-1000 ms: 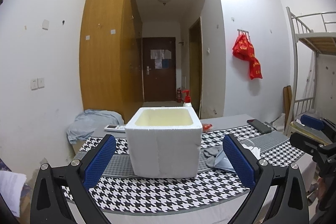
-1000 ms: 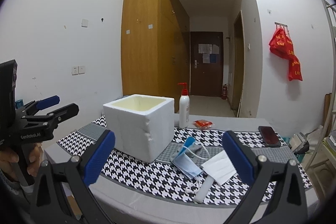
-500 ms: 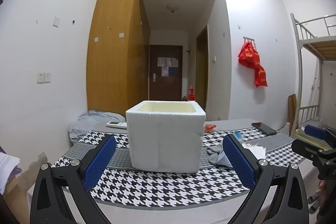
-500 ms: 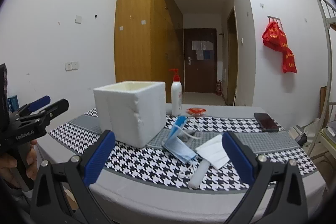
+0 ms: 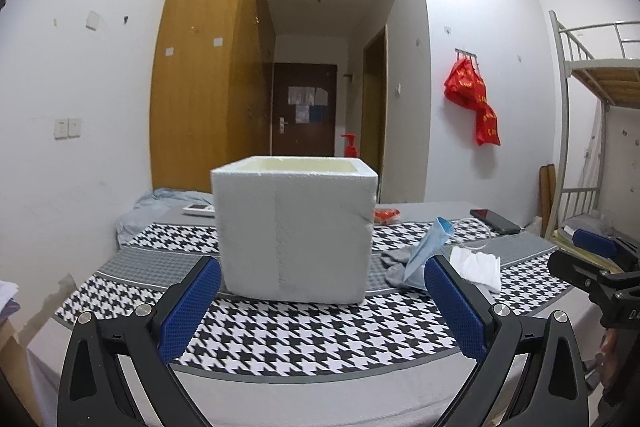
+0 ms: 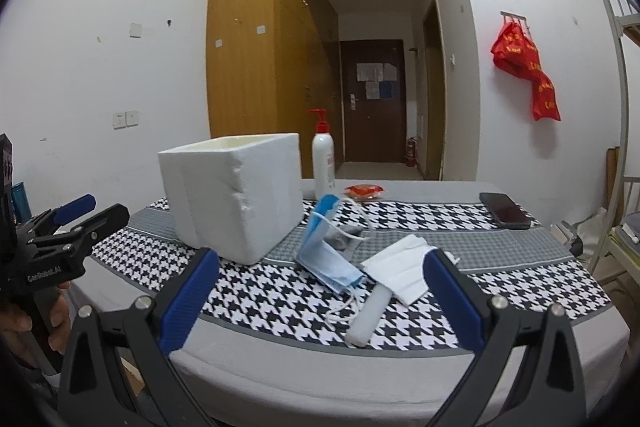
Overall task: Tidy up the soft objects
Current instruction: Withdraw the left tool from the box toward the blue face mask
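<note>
Between two wide-spread blue-padded fingers, the left gripper (image 5: pixel 320 301) hangs empty above the near edge of the worktop (image 5: pixel 304 335), facing one white foam box (image 5: pixel 294 229). The right gripper (image 6: pixel 320 297), likewise spread and empty, frames the soft things lying right of that box: one blue face mask (image 6: pixel 326 261), propped half upright, one white mask (image 6: pixel 402 267) flat beside it, one grey cloth (image 6: pixel 340 237) behind them, and one white tube (image 6: pixel 370 313) nearest the front edge. Farther back stand one pump bottle (image 6: pixel 323 159), one red packet (image 6: pixel 364 191) and one dark phone (image 6: pixel 505 211) near the right edge. Bare checked cloth lies open ahead of both tools. Compared with a second ago, both cameras sit lower and nearer the worktop; nothing on it has shifted.
</note>
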Tool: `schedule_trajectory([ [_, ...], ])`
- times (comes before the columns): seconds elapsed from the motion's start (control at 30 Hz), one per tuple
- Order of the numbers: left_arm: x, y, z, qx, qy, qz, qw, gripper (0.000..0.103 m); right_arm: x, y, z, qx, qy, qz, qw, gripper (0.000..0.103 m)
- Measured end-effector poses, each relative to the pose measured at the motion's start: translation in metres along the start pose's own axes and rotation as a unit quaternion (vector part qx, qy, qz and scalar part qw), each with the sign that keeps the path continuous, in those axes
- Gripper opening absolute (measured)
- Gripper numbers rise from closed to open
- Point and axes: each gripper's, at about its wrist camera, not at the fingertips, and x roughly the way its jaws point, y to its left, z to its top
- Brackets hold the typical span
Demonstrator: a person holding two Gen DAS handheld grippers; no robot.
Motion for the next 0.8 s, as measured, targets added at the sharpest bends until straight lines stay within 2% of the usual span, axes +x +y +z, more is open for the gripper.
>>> schedule_trajectory([
  [0.5,0.046,-0.054,0.003,0.031,0.029,-0.087,0.9953,0.102,-0.005,-0.044,-0.003,0.021,0.011,-0.060,0.998,0.103],
  [0.8,0.070,-0.074,0.002,0.048,0.054,-0.118,0.9904,0.102,0.005,-0.063,-0.007,0.035,0.026,-0.076,0.996,0.103],
])
